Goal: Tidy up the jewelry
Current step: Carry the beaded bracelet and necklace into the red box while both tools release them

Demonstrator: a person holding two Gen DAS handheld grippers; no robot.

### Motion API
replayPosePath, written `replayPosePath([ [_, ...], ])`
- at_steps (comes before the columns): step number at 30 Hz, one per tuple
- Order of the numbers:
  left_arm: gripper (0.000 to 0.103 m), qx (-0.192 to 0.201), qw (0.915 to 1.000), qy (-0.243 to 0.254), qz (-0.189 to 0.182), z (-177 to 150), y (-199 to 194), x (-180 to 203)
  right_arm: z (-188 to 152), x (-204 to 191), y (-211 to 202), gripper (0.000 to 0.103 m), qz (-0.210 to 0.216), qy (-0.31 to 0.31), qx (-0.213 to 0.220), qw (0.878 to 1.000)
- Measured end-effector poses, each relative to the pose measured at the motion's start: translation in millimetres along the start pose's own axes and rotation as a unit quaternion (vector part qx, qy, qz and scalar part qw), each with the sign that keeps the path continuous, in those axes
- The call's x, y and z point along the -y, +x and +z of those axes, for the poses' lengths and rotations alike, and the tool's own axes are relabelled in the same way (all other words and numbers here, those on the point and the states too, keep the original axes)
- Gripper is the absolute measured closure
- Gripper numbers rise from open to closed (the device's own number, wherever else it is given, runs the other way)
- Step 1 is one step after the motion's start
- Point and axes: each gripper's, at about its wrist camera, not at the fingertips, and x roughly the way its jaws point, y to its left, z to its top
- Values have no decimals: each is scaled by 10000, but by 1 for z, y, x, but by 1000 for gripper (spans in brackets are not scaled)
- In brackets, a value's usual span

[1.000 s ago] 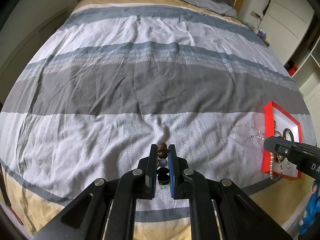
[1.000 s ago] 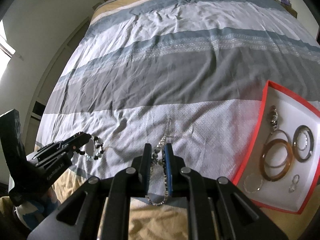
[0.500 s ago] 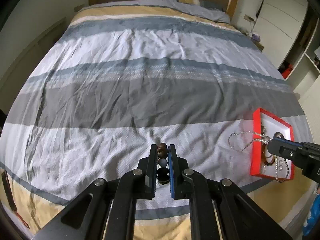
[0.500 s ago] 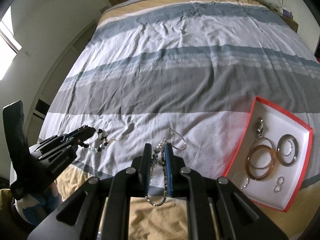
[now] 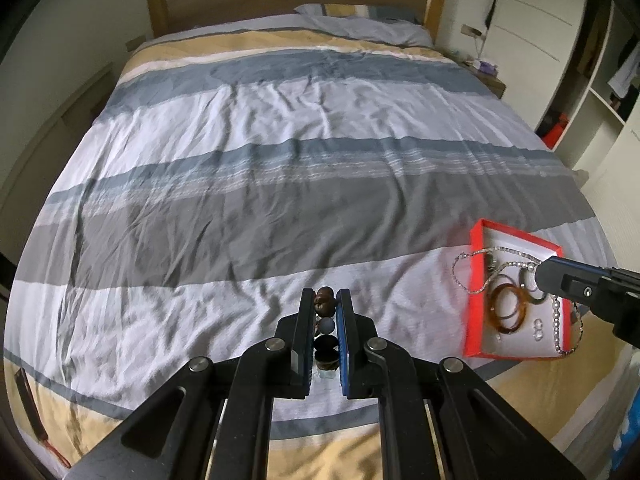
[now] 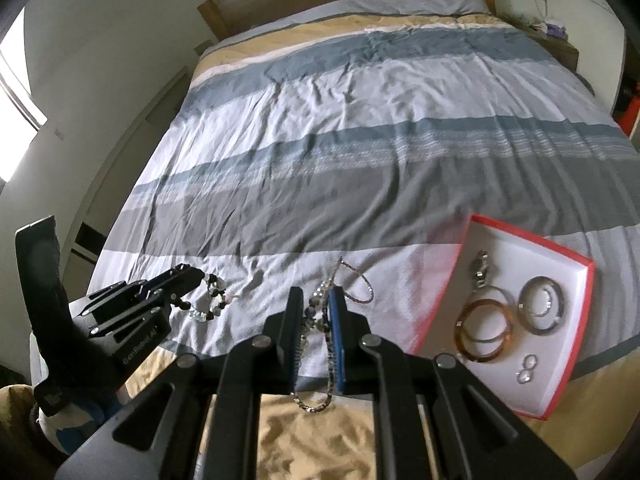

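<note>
Striped duvet [image 5: 280, 184] covers the bed, its near edge cut off by both rigs. Red-rimmed tray [image 6: 568, 264] near that edge holds an amber bangle [image 6: 484, 332], a grey bangle and small rings too small to make out. Left gripper [image 5: 325, 300] is clenched on a beaded bracelet [image 5: 324, 320], beads partly hidden between pads. Right gripper [image 6: 314, 300] pinches a chain necklace [image 6: 320, 400], its loops dangling clear.

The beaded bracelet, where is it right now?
It is clamped in the left claw, shown centre-bottom in the left wrist view as beaded bracelet. In the right wrist view it dangles at the left, above the bedspread, well left of the red tray.
</note>
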Motion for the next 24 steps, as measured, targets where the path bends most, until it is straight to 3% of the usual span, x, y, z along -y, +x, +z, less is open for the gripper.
replayPosePath([
  [13,93,90,9981,441,-423,21,-1,83,2,62,-53,91,-305,376,392,9981],
  [24,93,129,9908,1079,-810,32,3,173,-15,133,-87,91,-593,933,677,9916],
])
